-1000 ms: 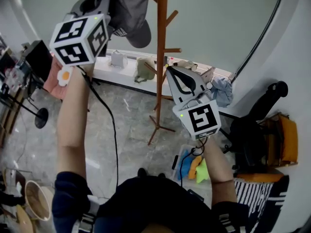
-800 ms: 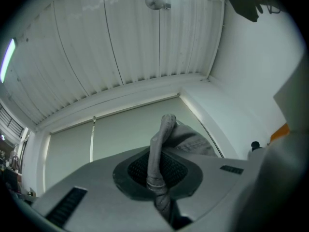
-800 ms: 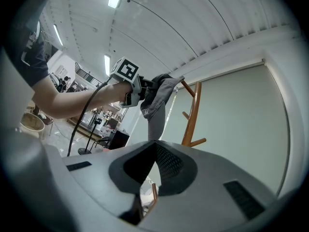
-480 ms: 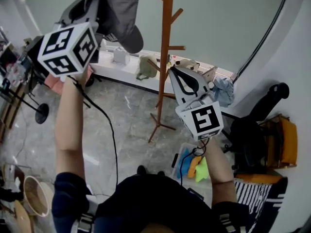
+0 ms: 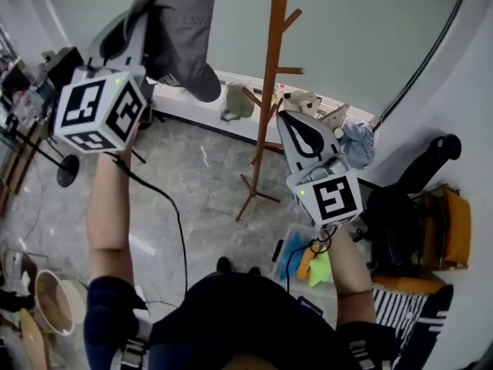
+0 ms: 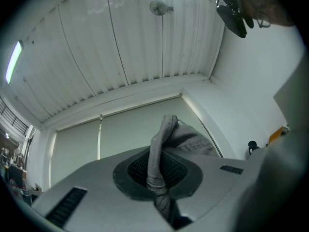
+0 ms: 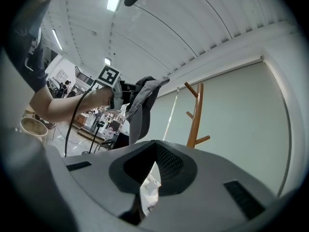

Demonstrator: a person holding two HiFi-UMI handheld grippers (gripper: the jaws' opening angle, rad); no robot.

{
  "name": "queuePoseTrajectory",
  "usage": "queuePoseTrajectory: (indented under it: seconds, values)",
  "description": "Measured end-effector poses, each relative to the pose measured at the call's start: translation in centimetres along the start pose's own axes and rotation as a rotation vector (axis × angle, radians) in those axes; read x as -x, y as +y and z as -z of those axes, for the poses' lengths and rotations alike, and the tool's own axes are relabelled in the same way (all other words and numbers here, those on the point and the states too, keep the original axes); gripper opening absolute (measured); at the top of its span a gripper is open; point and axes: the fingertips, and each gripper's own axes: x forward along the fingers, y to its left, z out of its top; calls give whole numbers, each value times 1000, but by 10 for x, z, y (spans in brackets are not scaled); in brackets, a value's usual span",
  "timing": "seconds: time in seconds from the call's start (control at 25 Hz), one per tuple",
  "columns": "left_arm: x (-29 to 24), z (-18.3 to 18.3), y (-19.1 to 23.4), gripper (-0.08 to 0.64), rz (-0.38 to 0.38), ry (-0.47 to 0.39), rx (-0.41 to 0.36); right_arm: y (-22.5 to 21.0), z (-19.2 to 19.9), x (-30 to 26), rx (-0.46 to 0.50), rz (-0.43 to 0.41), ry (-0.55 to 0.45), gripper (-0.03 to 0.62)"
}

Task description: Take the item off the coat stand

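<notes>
One grey cap (image 5: 185,29) is the thing to take, and it is already off the coat stand (image 5: 275,68). It hangs in the air to the left of the pole and does not touch it. The left gripper (image 6: 155,178) has its fingers closed tight on a thin fold of the cap's cloth, and the rest of the cap droops from there. The right gripper (image 7: 152,151) has its fingers closed too, with nothing between them. In the head view it sits to the right of the pole. A few things could go wrong from here. The pinch is only on a small bit of soft cloth, so the cap may slip out if the person swings it fast or shakes it. Then it would drop to the floor (image 5: 200,168). The cap hangs loose, so its brim could catch on one of the stand's wooden pegs if the left gripper swings toward the pole. The stand looks tall and thin, so a bump from either gripper, or a tug from a caught cap, might make it wobble or tip over. A black cable (image 5: 176,206) hangs from the left gripper beside the person's arm, and it could snag on something too. It looks safest to carry the cap slowly away from the pole and put it down before letting go.
</notes>
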Motion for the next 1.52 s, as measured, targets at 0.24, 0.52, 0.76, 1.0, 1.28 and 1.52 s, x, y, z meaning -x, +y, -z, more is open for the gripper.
queuePoseTrajectory:
  seconds: [0.24, 0.52, 0.76, 1.0, 1.28, 1.52]
  values:
    - [29, 14, 2, 29, -6, 18, 16, 11, 4, 8, -25, -11, 7, 20]
    - [62, 38, 3, 29, -44, 25, 7, 20, 15, 23, -46, -7, 19, 20]
    - [91, 65, -1, 29, -66, 50, 14, 28, 25, 32, -67, 0, 25, 20]
    - [115, 98, -8, 29, -82, 84, 29, 33, 42, 43, -94, 10, 39, 20]
    - [140, 136, -12, 29, -99, 123, 52, 40, 67, 54, -125, 17, 69, 20]
    - [156, 168, -18, 29, -106, 157, 68, 46, 90, 64, -152, 39, 97, 20]
